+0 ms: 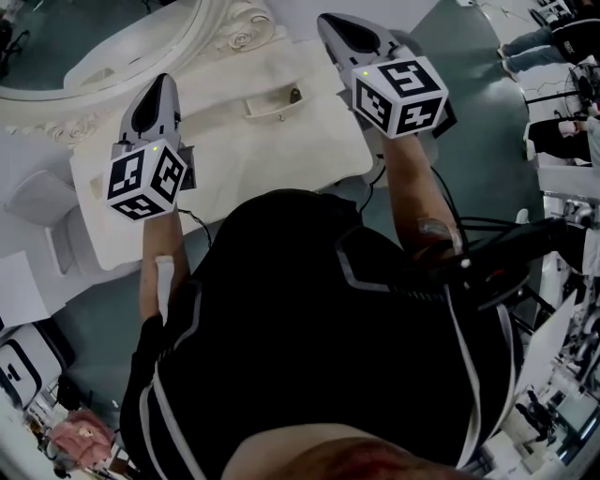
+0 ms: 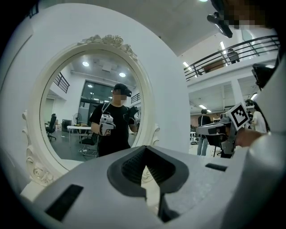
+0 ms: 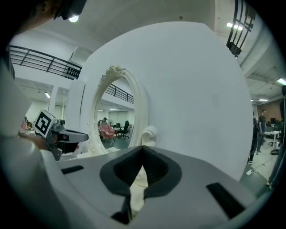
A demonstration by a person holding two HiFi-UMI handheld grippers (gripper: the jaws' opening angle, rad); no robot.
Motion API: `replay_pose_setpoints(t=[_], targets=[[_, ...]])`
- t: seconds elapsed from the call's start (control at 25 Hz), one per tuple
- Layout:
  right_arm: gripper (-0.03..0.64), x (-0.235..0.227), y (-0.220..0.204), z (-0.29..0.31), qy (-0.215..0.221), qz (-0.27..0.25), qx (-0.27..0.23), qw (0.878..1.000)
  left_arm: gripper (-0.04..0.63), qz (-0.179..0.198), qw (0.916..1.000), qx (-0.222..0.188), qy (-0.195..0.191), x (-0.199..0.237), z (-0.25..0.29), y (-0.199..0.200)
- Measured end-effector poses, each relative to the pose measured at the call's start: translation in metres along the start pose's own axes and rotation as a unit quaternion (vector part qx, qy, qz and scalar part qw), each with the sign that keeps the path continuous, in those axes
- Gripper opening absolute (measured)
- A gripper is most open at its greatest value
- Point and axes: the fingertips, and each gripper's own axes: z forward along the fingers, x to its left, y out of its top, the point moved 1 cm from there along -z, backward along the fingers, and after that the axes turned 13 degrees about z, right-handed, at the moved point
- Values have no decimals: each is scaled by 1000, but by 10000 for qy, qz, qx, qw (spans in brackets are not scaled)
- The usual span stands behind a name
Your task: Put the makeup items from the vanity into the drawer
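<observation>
Both the left tongs (image 1: 159, 89) and the right tongs (image 1: 336, 28) are pressed together and pinch nothing, and no view shows a makeup item. I'd guess such pieces are small, light, hard-cased and slick, best nipped across the middle. The drawer pull (image 1: 272, 103) lies between the two tongs, nearer the right pair, on a bare white tabletop (image 1: 234, 155). An ornate oval mirror (image 2: 89, 112) stands just ahead of them, in an open hall with a balcony rail.

left gripper (image 1: 160, 86), right gripper (image 1: 330, 22) over vanity (image 1: 281, 155)
</observation>
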Motion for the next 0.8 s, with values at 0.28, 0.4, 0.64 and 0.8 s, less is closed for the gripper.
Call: replay_pose_setpoints(t=[0.28,0.4,0.64,0.8], targets=[[5,3,2,3,52,33,4,10000,3,5,10000,-21,23,0,1,2],[3,2,2,4,55,36,-12,10000,3,2,10000,-29,46,0,1,1],[3,4,2,5,93,4,4,10000,3,76,9998,-55,161,3,-2,3],[5,2,1,6,81,3,13,10000,3,67,9998,-48,184,2,-2,1]])
